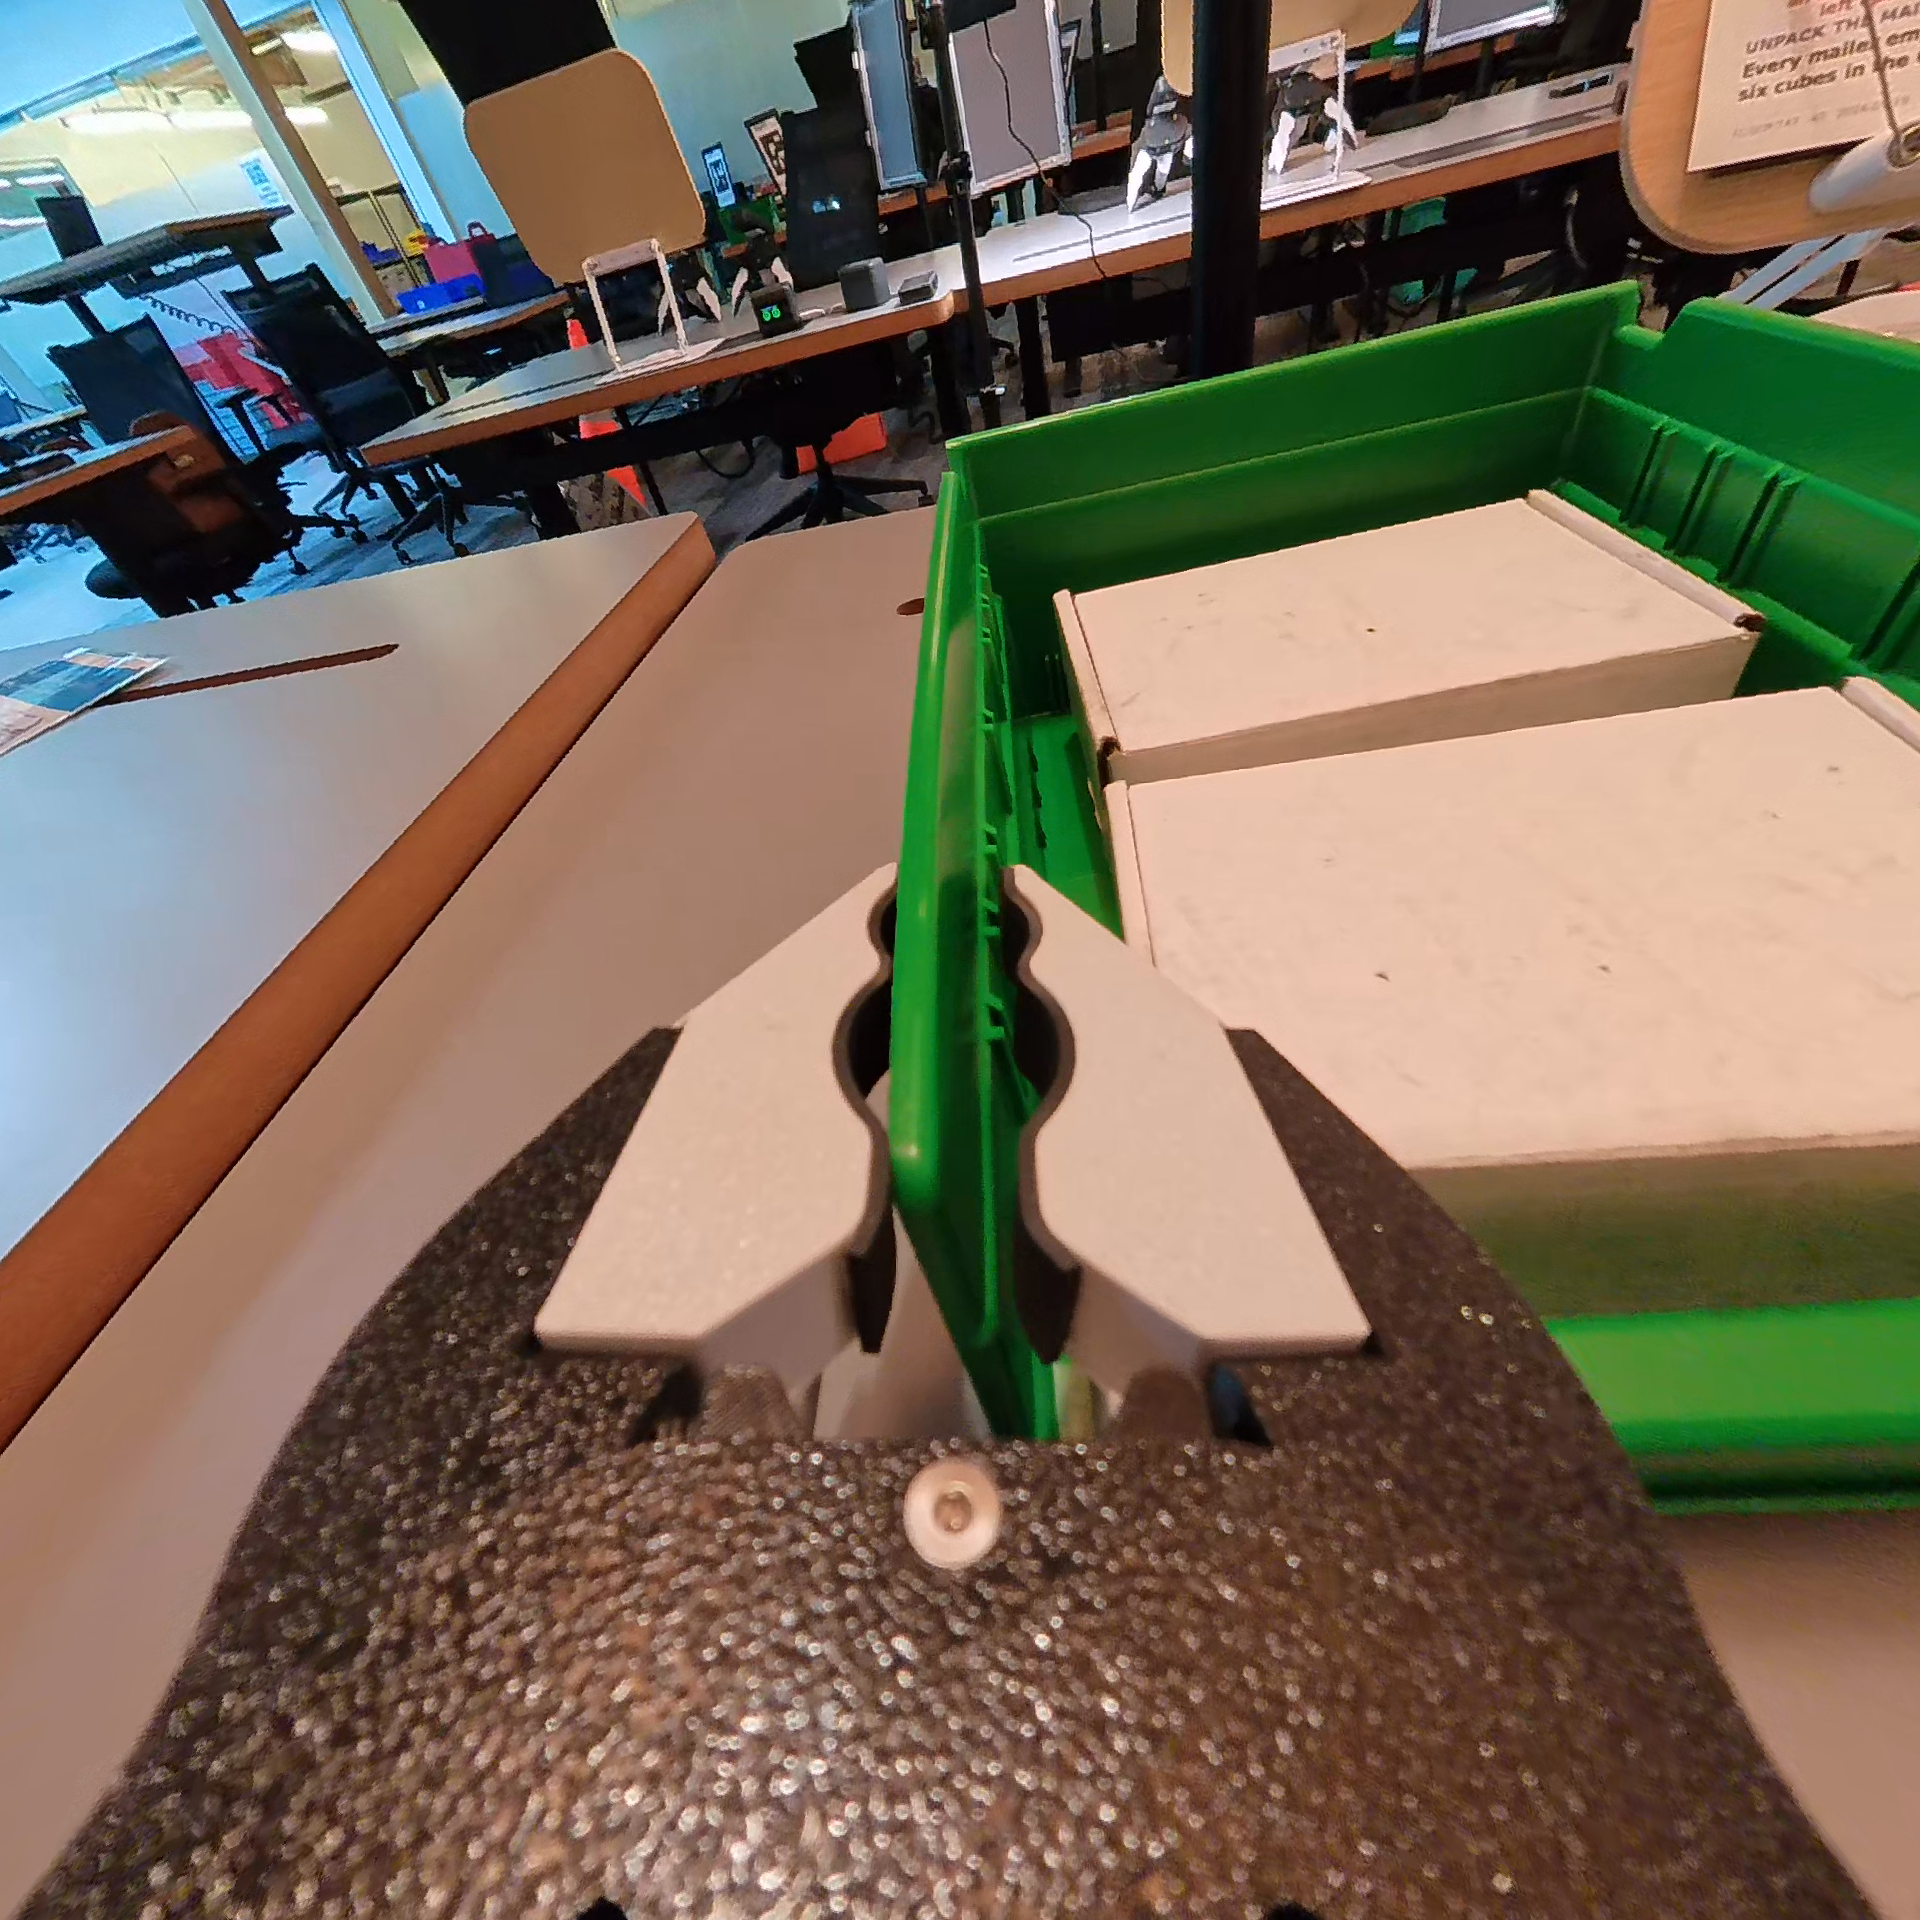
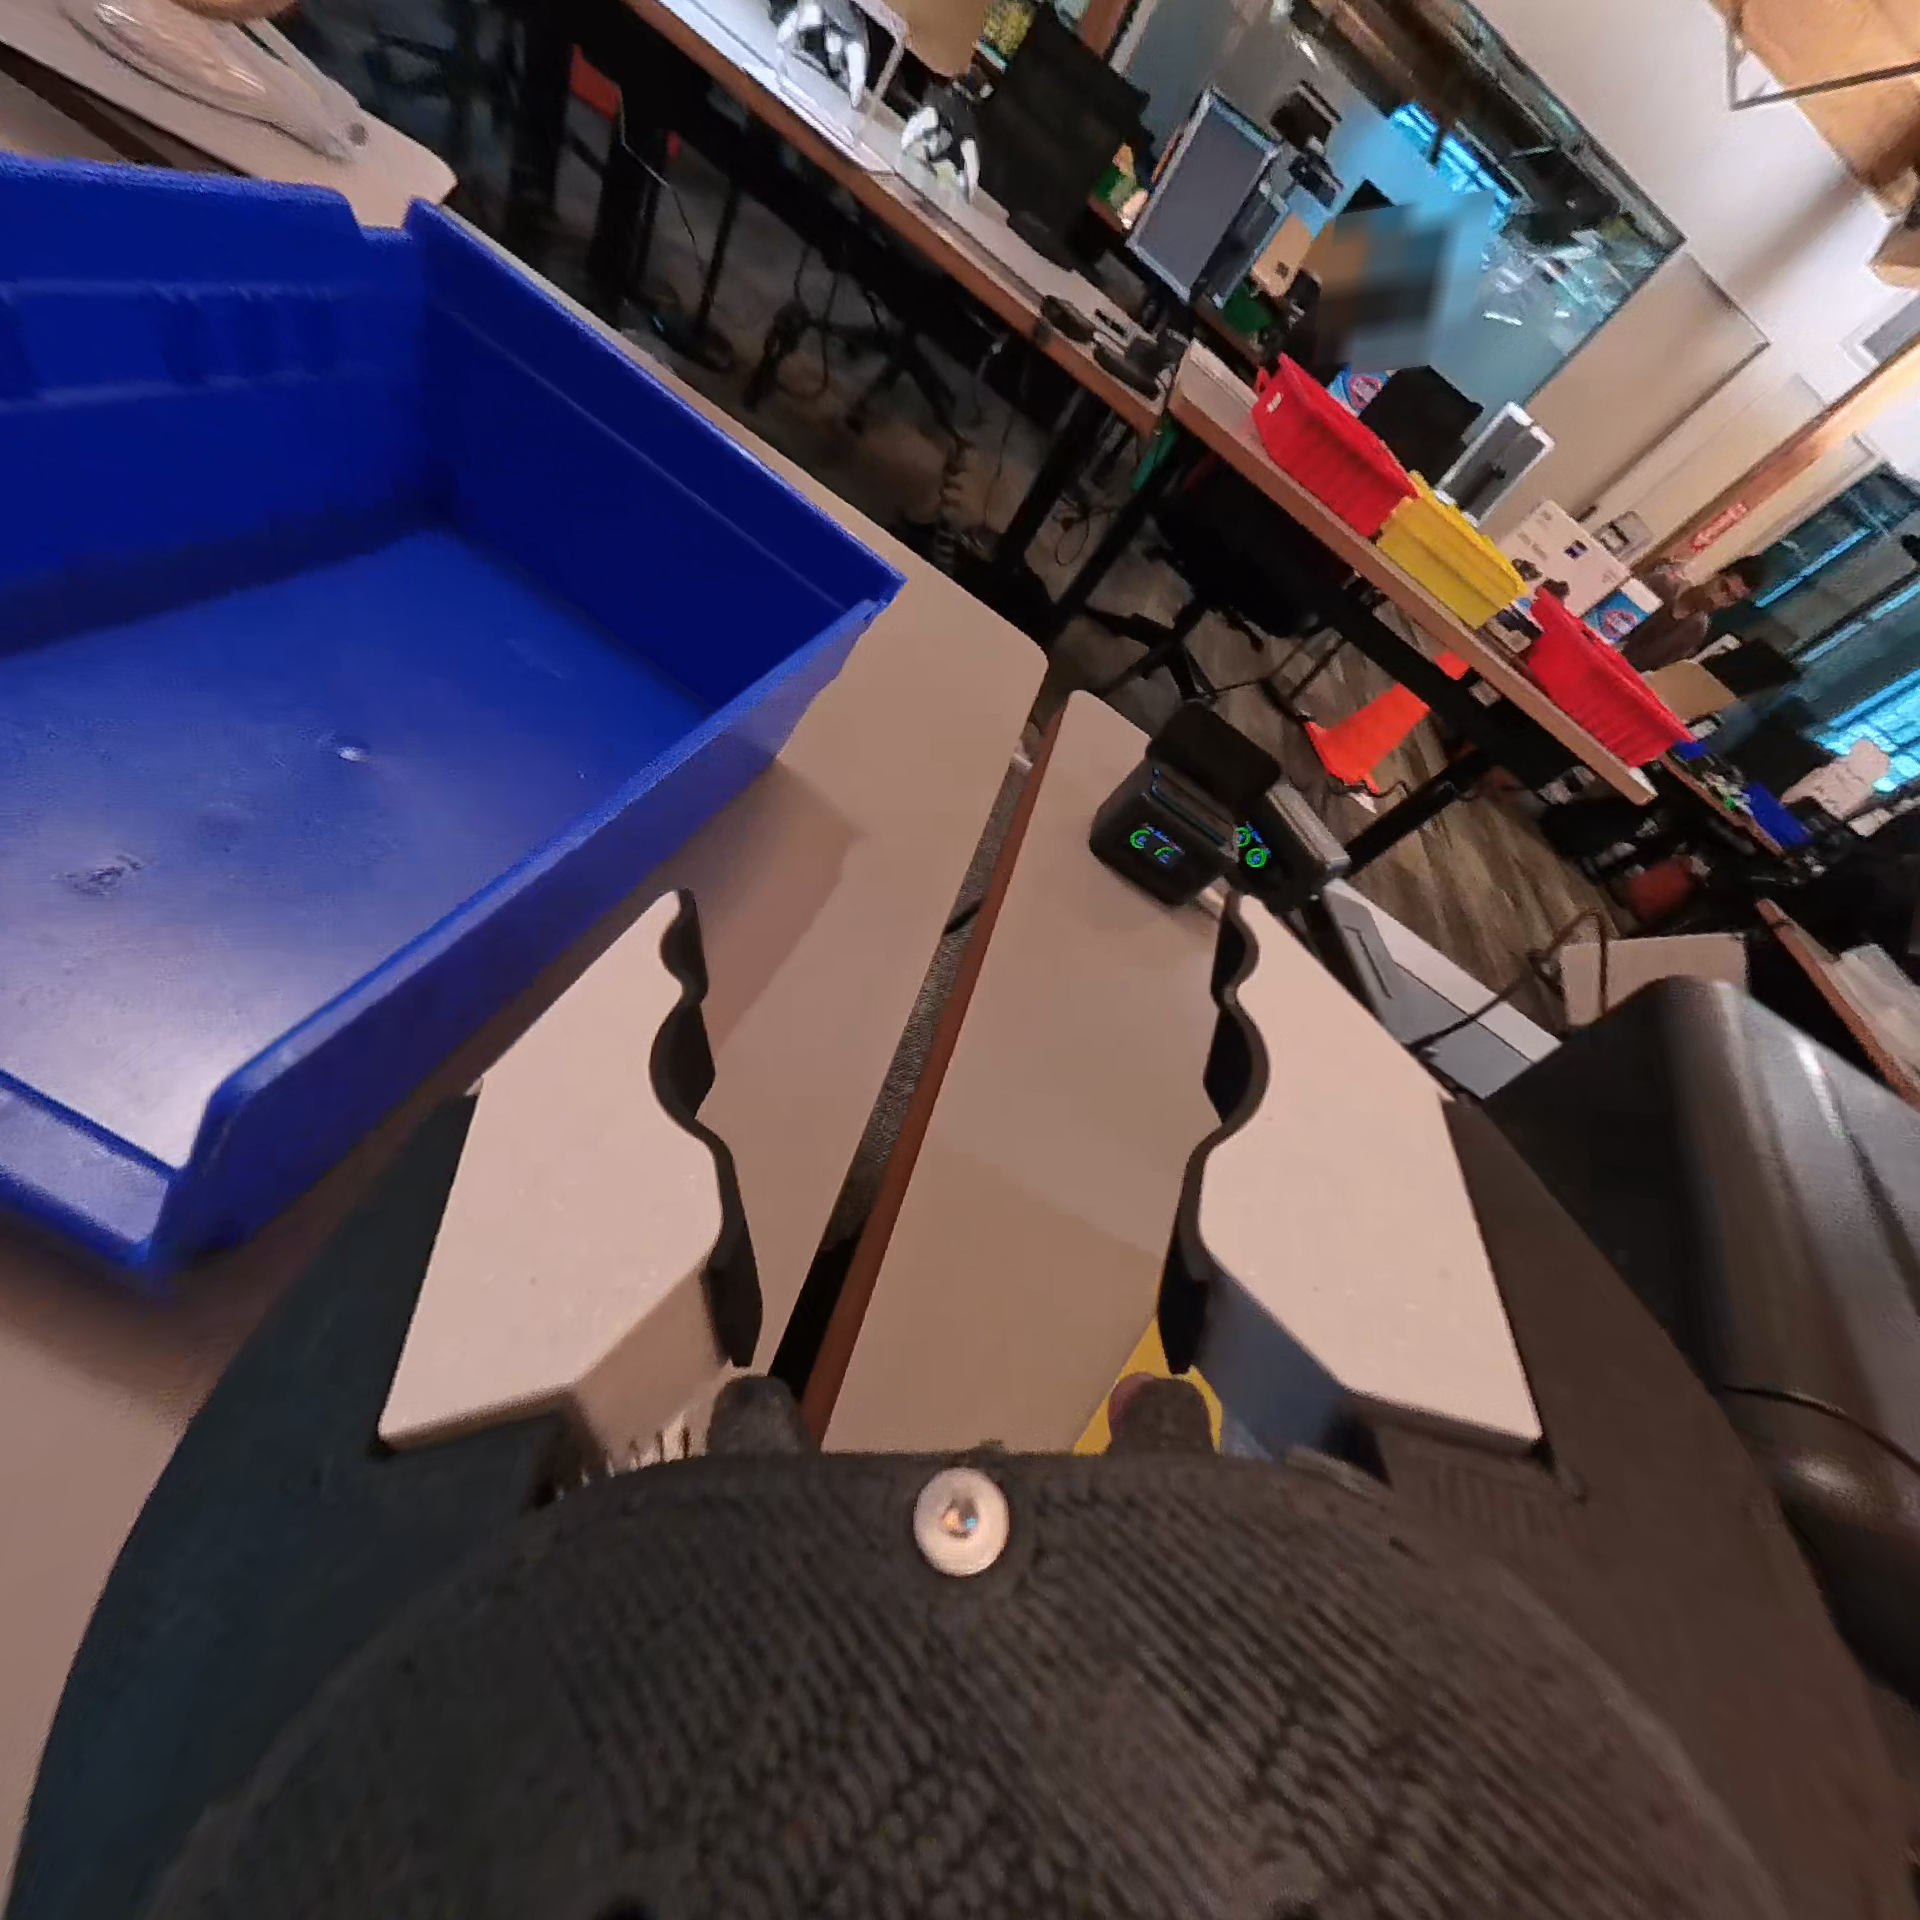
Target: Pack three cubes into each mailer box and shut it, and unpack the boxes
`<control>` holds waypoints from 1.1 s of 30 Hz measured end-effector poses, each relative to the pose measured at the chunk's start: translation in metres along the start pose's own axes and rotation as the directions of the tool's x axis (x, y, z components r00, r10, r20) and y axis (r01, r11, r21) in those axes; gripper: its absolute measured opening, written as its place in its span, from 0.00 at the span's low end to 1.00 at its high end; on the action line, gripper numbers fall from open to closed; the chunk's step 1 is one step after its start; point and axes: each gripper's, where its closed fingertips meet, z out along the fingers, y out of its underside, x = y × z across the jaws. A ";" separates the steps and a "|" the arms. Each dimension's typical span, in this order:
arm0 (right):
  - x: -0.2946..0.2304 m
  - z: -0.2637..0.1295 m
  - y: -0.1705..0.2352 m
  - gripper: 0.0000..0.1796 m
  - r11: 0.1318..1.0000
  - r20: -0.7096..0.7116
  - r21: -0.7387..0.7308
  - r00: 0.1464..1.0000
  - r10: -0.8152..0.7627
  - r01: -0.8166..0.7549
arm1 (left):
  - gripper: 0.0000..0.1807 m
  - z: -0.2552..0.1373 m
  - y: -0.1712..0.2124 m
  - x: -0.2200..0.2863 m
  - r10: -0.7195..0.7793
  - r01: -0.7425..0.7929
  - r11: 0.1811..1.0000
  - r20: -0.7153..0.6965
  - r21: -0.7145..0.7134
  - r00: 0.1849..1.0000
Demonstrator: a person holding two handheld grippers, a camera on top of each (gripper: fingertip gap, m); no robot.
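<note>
Left tool [image 1: 951, 904] clamped on green bin [image 1: 1247, 468] left wall; two shut mailer boxes [image 1: 1507, 935] inside, long axes crosswise, right of tool. Right tool [image 2: 956, 925] wide, holding nothing, beside blue bin [image 2: 623, 499].

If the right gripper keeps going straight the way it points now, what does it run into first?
Probably the small black device with green lights on the far tabletop. The right gripper is open over the gap between tables, with the blue bin off to its left; depth is uncertain.
</note>
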 end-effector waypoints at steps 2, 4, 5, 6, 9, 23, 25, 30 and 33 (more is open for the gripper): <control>0.000 0.002 0.010 0.54 1.000 0.034 -0.003 0.999 -0.019 0.019 | 0.07 0.000 0.000 0.000 -0.002 0.002 1.000 -0.002 -0.001 1.000; -0.008 0.002 0.017 0.52 0.999 0.119 0.016 0.992 -0.036 0.035 | 0.07 0.000 0.000 0.000 0.000 0.000 1.000 0.000 -0.001 1.000; -0.012 0.000 0.020 0.51 0.999 0.155 0.024 0.987 -0.044 0.041 | 0.07 0.000 0.000 0.000 0.001 -0.001 1.000 0.002 -0.001 1.000; -0.014 -0.004 0.021 0.47 0.998 0.183 0.027 0.981 -0.063 0.059 | 0.08 0.000 0.000 0.000 0.002 -0.002 1.000 0.004 -0.001 1.000; -0.007 -0.016 0.041 0.30 0.986 0.179 -0.016 0.971 -0.158 0.163 | 0.07 0.000 0.000 0.000 0.001 -0.001 1.000 0.002 -0.001 1.000; 0.007 -0.069 0.077 0.16 0.968 0.213 -0.022 0.948 -0.238 0.249 | 0.07 0.001 0.000 0.000 0.000 0.000 1.000 0.001 -0.003 1.000; -0.004 -0.067 0.058 0.17 0.960 0.188 0.027 0.942 -0.278 0.278 | 0.07 0.001 0.000 0.000 0.002 -0.002 1.000 0.003 -0.003 1.000; -0.064 -0.052 -0.025 0.33 0.932 0.136 0.197 0.932 -0.335 0.306 | 0.08 0.001 0.000 0.000 0.008 -0.008 1.000 0.013 -0.004 1.000; -0.103 -0.026 -0.062 0.42 0.932 0.099 0.195 0.940 -0.328 0.305 | 0.09 0.001 0.000 0.000 0.013 -0.013 1.000 0.019 -0.004 1.000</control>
